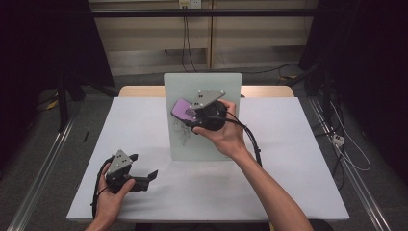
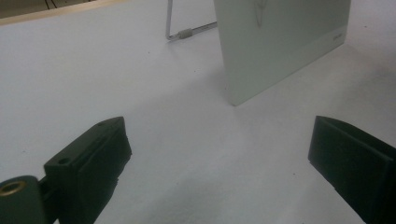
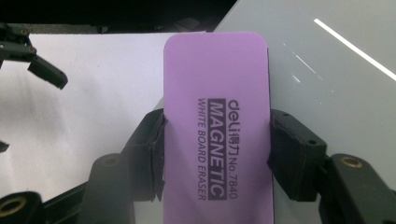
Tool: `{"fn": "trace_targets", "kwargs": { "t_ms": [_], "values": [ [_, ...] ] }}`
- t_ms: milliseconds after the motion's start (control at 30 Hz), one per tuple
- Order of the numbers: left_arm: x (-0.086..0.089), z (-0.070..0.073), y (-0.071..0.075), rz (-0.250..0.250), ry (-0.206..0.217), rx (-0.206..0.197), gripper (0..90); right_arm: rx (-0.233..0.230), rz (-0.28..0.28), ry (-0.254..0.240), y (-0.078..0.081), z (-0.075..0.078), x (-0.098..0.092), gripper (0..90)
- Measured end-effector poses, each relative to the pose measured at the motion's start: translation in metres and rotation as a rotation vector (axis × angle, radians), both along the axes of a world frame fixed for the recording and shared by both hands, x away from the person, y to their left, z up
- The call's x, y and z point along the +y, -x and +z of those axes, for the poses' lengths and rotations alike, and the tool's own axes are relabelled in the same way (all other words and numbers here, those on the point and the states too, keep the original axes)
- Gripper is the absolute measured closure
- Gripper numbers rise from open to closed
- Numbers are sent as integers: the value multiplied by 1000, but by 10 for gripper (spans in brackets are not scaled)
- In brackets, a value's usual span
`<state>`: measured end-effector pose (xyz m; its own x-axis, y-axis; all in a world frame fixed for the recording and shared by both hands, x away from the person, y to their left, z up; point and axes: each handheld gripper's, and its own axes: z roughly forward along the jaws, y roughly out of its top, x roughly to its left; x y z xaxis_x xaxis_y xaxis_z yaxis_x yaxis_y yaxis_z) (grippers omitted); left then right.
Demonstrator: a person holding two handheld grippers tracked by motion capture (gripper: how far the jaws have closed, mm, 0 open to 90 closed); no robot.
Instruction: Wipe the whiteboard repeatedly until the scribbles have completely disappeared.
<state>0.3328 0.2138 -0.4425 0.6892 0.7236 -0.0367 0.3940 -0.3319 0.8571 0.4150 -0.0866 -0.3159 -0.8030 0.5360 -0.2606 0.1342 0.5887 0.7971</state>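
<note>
A purple whiteboard eraser [image 3: 217,121] sits clamped between the jaws of my right gripper [image 3: 217,154], which is shut on its long sides. In the high view the eraser [image 1: 183,109] rests against the face of a small upright whiteboard [image 1: 204,86] near faint pen marks [image 1: 182,131], with the right gripper [image 1: 191,117] behind it. My left gripper [image 1: 144,166] lies low on the white table at the front left, open with nothing between its jaws. In the left gripper view the whiteboard [image 2: 280,42] stands ahead of the left gripper [image 2: 217,149].
White paper [image 1: 288,159] covers the table. A wire stand leg [image 2: 187,33] props the whiteboard from behind. Cables trail from both grippers. Dark curtains and metal rails flank the table on both sides.
</note>
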Motion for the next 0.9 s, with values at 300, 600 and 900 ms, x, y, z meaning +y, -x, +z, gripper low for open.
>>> {"fn": "trace_targets", "kwargs": {
  "t_ms": [300, 600, 900],
  "values": [
    [-1, 0, 0, -2, 0, 4, 49, 64, 12, 21, 8, -22, -6, 420],
    [-3, -2, -2, -10, -6, 9, 49, 82, 22, 50, 7, -22, -1, 420],
    [-1, -1, -1, -8, -4, 8, 49, 20, -6, -4, -5, 7, 8, 419]
  ]
}}
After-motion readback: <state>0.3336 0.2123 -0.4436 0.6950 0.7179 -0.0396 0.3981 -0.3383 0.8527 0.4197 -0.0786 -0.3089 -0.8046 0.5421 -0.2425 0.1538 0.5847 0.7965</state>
